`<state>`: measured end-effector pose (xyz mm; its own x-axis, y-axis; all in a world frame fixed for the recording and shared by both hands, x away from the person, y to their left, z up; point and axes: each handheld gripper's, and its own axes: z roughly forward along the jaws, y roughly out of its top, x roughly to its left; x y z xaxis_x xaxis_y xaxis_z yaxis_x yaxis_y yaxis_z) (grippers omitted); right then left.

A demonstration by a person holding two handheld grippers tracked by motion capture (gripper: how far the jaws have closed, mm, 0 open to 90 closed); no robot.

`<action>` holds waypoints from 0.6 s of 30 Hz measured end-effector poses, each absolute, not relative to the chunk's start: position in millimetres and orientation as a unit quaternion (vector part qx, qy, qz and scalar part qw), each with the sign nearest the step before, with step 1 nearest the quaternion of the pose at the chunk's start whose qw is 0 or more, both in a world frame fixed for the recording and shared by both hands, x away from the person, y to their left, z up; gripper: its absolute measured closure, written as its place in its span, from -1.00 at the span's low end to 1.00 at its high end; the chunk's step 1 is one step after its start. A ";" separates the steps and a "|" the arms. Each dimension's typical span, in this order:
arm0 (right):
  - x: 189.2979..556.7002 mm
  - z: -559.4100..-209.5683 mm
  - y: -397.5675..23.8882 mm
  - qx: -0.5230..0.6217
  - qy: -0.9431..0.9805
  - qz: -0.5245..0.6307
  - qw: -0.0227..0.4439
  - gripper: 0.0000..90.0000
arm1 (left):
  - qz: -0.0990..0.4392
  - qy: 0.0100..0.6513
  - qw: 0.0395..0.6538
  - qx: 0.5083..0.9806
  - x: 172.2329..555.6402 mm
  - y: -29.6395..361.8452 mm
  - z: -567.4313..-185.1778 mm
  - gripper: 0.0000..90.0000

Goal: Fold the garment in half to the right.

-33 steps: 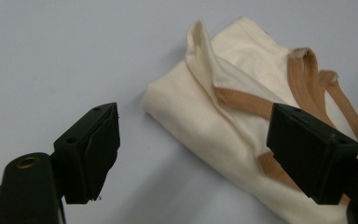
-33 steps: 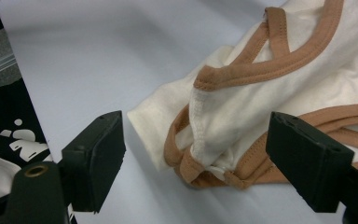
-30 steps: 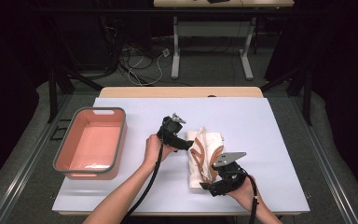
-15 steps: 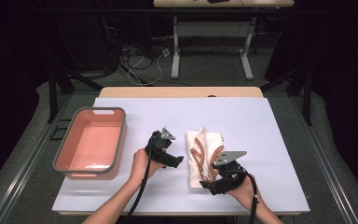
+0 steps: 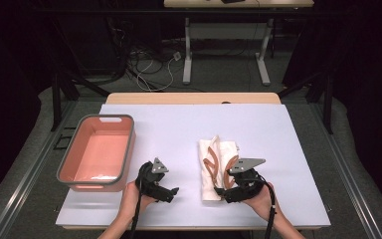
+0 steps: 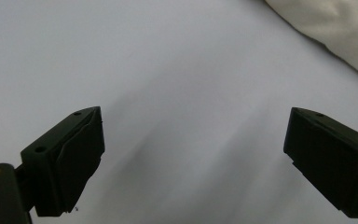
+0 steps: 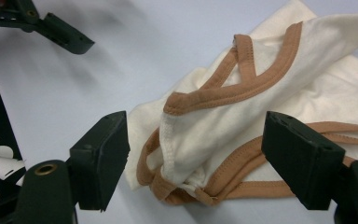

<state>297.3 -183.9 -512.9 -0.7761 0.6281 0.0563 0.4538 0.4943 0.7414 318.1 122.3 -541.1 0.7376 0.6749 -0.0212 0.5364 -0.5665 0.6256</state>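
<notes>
From above, the left gripper (image 5: 171, 191) has drawn back off the cream garment (image 5: 218, 160) toward the near table edge, jaws just opened and empty; its own view shows bare table between them; the right gripper (image 7: 205, 163) stands open, straddling the garment's near end

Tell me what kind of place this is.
Probably a lab or recording workspace: a white-topped table against a dark backdrop, loose cables on the floor behind it, and another desk's legs beyond.
</notes>
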 end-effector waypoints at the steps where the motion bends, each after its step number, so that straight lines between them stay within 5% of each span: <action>1: 297.3 -512.9 -183.9 0.316 0.857 0.392 0.111 -0.49 | 0.112 0.345 0.311 0.878 315.9 124.3 -540.9 -0.89; 10: 306.0 -513.3 -185.6 0.322 0.853 0.394 0.121 -0.30 | 0.127 0.351 0.326 0.868 300.8 137.8 -534.7 -0.92; 18: 318.1 -507.0 -182.2 0.330 0.848 0.390 0.140 0.23 | 0.135 0.357 0.331 0.863 286.8 147.8 -531.4 -0.92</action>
